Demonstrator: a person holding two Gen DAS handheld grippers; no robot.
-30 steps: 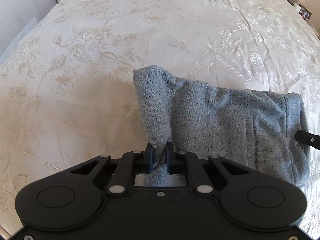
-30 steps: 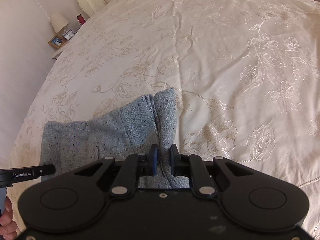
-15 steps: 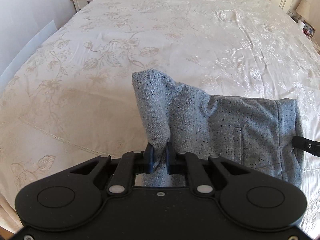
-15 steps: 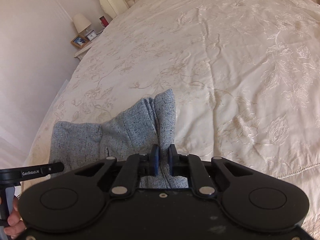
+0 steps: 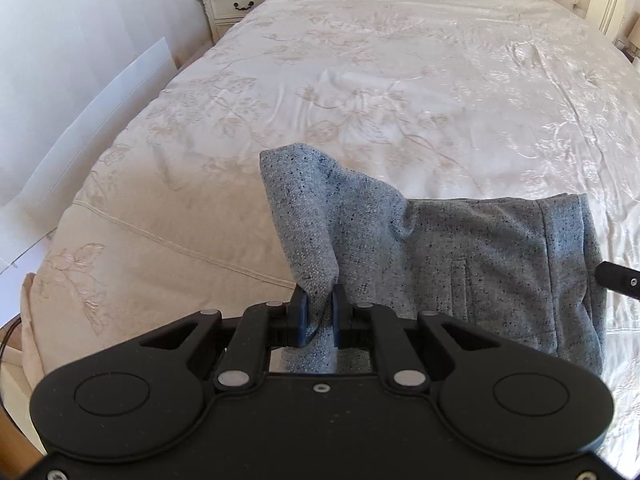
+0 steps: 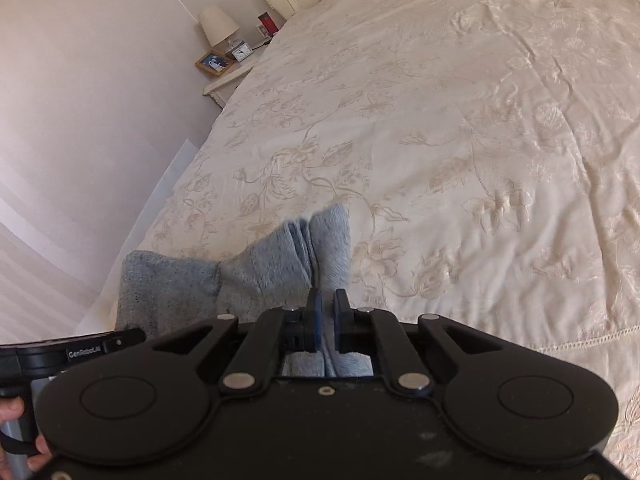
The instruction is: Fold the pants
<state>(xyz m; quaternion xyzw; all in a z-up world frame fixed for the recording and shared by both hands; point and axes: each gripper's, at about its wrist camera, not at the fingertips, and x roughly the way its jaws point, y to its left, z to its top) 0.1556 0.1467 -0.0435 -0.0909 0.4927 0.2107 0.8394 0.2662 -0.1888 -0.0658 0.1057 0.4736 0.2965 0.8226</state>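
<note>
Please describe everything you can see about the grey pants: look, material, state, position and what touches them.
The grey pants look like speckled, soft knitted cloth, with a slit pocket and a seamed band at one end. They are folded into a short bundle, held above the cream floral bedspread. The left gripper pinches one top corner and the right gripper pinches the other, layered end. The cloth sags between them. Whether its lower edge touches the bed cannot be told.
</note>
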